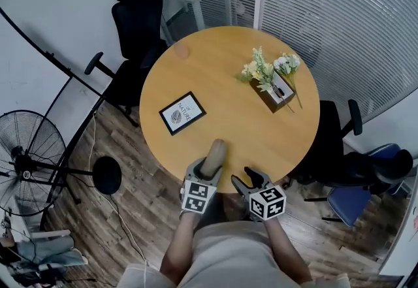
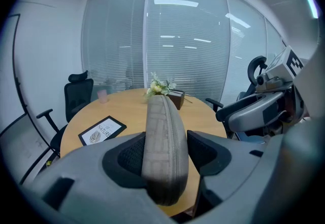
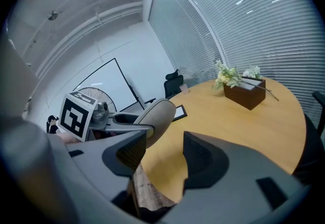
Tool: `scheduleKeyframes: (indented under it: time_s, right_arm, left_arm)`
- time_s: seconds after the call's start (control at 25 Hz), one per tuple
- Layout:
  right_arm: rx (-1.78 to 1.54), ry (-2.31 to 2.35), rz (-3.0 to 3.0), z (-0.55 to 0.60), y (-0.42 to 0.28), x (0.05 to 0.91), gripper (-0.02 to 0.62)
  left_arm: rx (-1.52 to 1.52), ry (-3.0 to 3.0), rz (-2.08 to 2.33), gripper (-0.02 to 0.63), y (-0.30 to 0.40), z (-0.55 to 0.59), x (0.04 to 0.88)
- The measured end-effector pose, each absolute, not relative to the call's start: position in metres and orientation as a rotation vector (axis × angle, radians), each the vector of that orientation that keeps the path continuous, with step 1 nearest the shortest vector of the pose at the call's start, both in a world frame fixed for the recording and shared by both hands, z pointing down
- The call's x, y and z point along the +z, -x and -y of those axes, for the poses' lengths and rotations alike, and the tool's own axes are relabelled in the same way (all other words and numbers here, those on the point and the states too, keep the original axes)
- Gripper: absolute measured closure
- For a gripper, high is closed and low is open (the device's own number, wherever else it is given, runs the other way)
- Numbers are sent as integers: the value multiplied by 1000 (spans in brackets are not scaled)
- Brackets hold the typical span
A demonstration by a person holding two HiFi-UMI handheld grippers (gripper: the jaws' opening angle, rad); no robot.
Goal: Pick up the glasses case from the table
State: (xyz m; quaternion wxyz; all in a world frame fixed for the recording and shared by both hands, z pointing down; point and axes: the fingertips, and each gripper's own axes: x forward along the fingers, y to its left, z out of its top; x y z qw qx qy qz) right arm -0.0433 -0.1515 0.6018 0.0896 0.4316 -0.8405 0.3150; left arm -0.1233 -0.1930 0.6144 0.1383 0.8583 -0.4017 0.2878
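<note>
The glasses case [image 2: 163, 147] is a grey-beige fabric oval with a zip seam. My left gripper [image 2: 163, 154] is shut on it, both pads pressed to its sides, and it juts forward above the round wooden table [image 1: 228, 78]. In the head view the glasses case [image 1: 213, 157] sticks out of the left gripper [image 1: 208, 166] over the table's near edge. My right gripper [image 1: 251, 183] stands open just to its right, nothing between its jaws. In the right gripper view the glasses case [image 3: 157, 114] shows at left, beyond the open right gripper [image 3: 161, 159].
On the table lie a framed card [image 1: 182, 112] at left and a brown box with white flowers [image 1: 273, 81] at right; a small pink cup [image 2: 103, 96] stands at the far side. Black office chairs [image 1: 134, 25] ring the table. A floor fan [image 1: 29, 156] stands at left.
</note>
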Motion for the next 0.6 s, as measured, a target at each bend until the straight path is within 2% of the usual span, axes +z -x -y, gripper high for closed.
scheduleKeyframes:
  time_s: [0.32, 0.6]
  right_arm:
    - [930, -1145, 2589, 124, 55, 599, 376]
    - [932, -1093, 2616, 107, 51, 597, 385]
  left_arm:
    - [771, -2417, 1277, 359, 129, 160, 608]
    - [571, -2343, 1321, 359, 133, 129, 596]
